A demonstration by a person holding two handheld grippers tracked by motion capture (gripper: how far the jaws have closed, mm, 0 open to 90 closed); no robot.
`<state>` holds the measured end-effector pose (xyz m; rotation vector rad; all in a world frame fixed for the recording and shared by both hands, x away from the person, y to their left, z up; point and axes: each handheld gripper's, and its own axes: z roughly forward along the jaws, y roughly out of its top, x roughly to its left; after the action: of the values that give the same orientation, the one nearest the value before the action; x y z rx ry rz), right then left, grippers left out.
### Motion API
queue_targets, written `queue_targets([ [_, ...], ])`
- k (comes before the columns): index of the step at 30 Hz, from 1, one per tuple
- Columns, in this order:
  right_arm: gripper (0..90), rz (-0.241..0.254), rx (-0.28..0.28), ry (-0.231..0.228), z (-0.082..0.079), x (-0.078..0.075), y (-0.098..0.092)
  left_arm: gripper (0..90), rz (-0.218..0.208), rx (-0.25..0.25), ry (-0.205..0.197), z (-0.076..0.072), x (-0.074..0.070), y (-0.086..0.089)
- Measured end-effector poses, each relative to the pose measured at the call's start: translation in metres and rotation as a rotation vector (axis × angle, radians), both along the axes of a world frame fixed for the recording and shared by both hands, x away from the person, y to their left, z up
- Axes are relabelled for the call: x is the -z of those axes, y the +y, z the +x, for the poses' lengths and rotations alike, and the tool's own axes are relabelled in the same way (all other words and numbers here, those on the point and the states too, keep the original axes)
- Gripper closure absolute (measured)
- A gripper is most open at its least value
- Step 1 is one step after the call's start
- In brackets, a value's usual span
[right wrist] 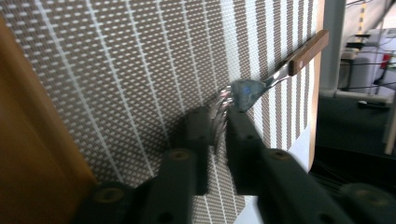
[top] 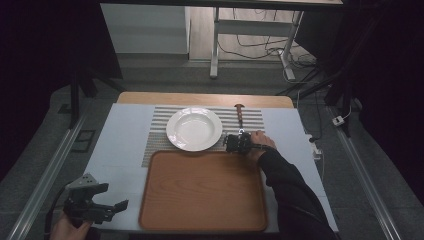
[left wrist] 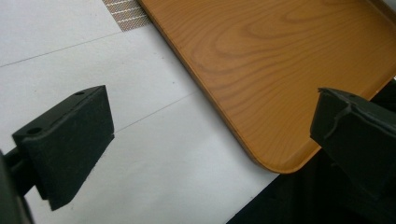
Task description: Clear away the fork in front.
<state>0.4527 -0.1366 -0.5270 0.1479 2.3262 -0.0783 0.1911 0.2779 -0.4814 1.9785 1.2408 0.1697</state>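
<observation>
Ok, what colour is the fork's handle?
Brown wood; the fork handle shows best in the right gripper view.

**Open jaws over white table beside tray**

The left gripper (left wrist: 205, 140) has its two black jaws spread wide, at 8 and 4 o'clock. Between them lies the white table surface (left wrist: 154, 154). The wooden tray (left wrist: 280, 70), its rounded corner toward 5 o'clock, reaches to 1 o'clock. A striped placemat (left wrist: 127, 11) peeks in at 11 o'clock.

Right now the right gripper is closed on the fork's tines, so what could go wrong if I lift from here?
1. The right gripper pinches the fork only at its tines, so the wooden handle sticks far out; it may droop or pivot when lifted.
2. The plate lies just left of the grip; a swinging fork could knock its rim.
3. The tray edge sits close below the gripper; a low carry could catch it.
</observation>
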Motion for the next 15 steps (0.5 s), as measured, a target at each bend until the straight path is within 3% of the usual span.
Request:
queue_targets([
  [2, 86.9, -0.011, -0.025, -0.045, -0.002, 0.005, 0.0, 0.0, 0.0, 0.0, 0.0, 0.0, 0.0, 0.0],
  [3, 87.8, -0.045, -0.024, -0.065, -0.004, 0.005, 0.002, 0.0, -0.001, 0.001, 0.001, 0.0, 0.0, 0.0],
  [6, 89.7, -0.039, -0.025, -0.114, -0.006, 0.001, 0.002, 0.0, -0.001, 0.001, 0.002, 0.0, 0.0, 0.0],
  [7, 89.8, -0.04, -0.018, -0.11, -0.006, -0.002, 0.002, 0.0, 0.0, 0.002, 0.002, 0.0, 0.0, 0.0],
  [8, 89.9, -0.012, -0.025, -0.078, -0.005, -0.004, 0.001, 0.0, 0.0, 0.002, 0.002, 0.0, 0.0, 0.0],
  [9, 90.0, 0.0, -0.022, -0.105, -0.006, -0.004, 0.0, 0.0, 0.0, 0.003, 0.001, 0.0, 0.0, 0.0],
  [10, 90.0, -0.008, -0.015, -0.091, -0.006, -0.006, 0.001, 0.0, 0.0, 0.003, 0.001, 0.0, 0.0, 0.0],
  [12, 90.0, -0.022, -0.012, -0.112, -0.009, -0.008, 0.0, 0.0, 0.0, 0.003, 0.001, 0.0, 0.0, 0.0],
  [13, 90.0, 0.0, -0.022, -0.08, -0.008, -0.009, -0.001, 0.0, -0.001, 0.003, 0.002, 0.0, 0.0, 0.0],
  [15, 90.0, -0.015, -0.017, -0.104, -0.011, -0.011, 0.0, 0.0, -0.001, 0.003, 0.002, 0.0, 0.0, 0.0],
])
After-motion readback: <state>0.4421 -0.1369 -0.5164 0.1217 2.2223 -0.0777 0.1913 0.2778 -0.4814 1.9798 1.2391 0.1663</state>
